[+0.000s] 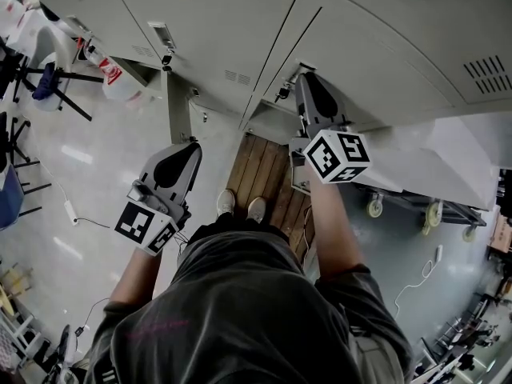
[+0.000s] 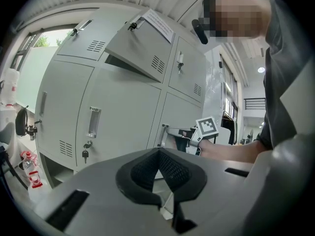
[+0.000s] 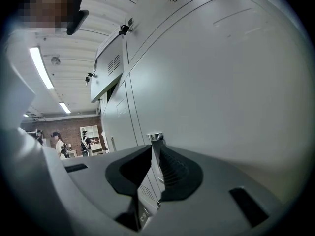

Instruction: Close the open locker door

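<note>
right claw: you had it narrow, clamped on the handle of a lower door. The chrome plate sat between the ribbed pads. The claw pointed level, along the door face.
handle: it sat at that door's left edge as you faced it. In the left gripper view your right claw came at it from the right.
left claw: pads met at the tips, nothing between them. You held it back from the lockers on your left side, well apart from every door.
open door: upper row, swung out toward you, above and left of the door you gripped. It had a paper sheet on its face and vent slots near its lower corner. Neither claw touched it.
gripped door: no view let you tell whether it sat flush or ajar.
neighbour door: lower row, left of yours, with a recessed pull and a key hanging under it.
floor: your shoes stood on wooden planks just in front of the lockers. A cart on castors was to your right, and a bottle with a red label stood at the left by the locker base.
background: people stood far off by a brick wall in the right gripper view.
</note>
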`<act>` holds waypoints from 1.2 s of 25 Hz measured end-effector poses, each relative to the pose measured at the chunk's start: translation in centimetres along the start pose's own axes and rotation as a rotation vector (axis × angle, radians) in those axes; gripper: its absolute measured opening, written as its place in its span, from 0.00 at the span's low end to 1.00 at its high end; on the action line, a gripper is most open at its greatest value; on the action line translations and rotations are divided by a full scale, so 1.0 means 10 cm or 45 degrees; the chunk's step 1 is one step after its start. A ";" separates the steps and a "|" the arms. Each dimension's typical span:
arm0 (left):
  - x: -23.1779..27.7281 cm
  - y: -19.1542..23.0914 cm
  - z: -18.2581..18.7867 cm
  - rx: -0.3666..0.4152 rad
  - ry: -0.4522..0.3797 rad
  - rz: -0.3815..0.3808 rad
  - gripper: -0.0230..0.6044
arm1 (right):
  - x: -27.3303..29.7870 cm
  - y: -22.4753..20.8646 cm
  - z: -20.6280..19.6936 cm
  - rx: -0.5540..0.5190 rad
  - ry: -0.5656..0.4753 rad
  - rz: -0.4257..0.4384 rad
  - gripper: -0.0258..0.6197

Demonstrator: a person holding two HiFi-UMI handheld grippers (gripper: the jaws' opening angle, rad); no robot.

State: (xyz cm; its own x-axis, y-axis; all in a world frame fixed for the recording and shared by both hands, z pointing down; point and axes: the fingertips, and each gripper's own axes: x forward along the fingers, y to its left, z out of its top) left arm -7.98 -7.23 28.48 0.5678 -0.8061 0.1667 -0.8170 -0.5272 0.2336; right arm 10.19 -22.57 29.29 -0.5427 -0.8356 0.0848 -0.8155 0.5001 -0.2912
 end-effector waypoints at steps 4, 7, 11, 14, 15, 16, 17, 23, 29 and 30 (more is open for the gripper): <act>-0.01 -0.06 0.02 0.012 -0.003 -0.009 0.06 | -0.08 0.02 0.03 0.003 -0.012 0.004 0.13; -0.04 -0.11 0.04 0.023 -0.008 -0.023 0.06 | -0.15 0.06 0.07 -0.002 -0.022 0.007 0.13; -0.08 -0.20 0.07 0.034 -0.016 -0.046 0.06 | -0.28 0.13 0.14 -0.012 -0.040 0.008 0.13; -0.11 -0.28 0.09 0.043 -0.020 -0.067 0.06 | -0.40 0.17 0.18 -0.013 -0.053 0.004 0.13; -0.12 -0.31 0.09 0.046 -0.021 -0.076 0.06 | -0.45 0.19 0.19 -0.014 -0.056 0.002 0.13; -0.13 -0.33 0.09 0.048 -0.023 -0.085 0.06 | -0.49 0.21 0.19 -0.014 -0.058 -0.001 0.13; -0.14 -0.36 0.09 0.050 -0.024 -0.095 0.06 | -0.54 0.24 0.18 -0.015 -0.058 -0.004 0.13; -0.18 -0.54 0.07 0.056 -0.023 -0.173 0.06 | -0.88 0.33 0.05 -0.017 -0.032 -0.041 0.13; -0.12 -0.77 -0.04 0.059 0.003 -0.273 0.06 | -1.31 0.27 -0.15 0.006 0.000 -0.120 0.13; -0.10 -0.81 -0.06 0.058 0.009 -0.289 0.06 | -1.38 0.25 -0.17 0.008 0.003 -0.133 0.13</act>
State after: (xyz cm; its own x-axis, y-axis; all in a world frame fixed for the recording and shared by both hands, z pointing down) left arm -1.85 -1.98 26.97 0.7381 -0.6636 0.1214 -0.6718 -0.7065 0.2224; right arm 15.25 -9.40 28.97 -0.4553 -0.8826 0.1170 -0.8664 0.4089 -0.2867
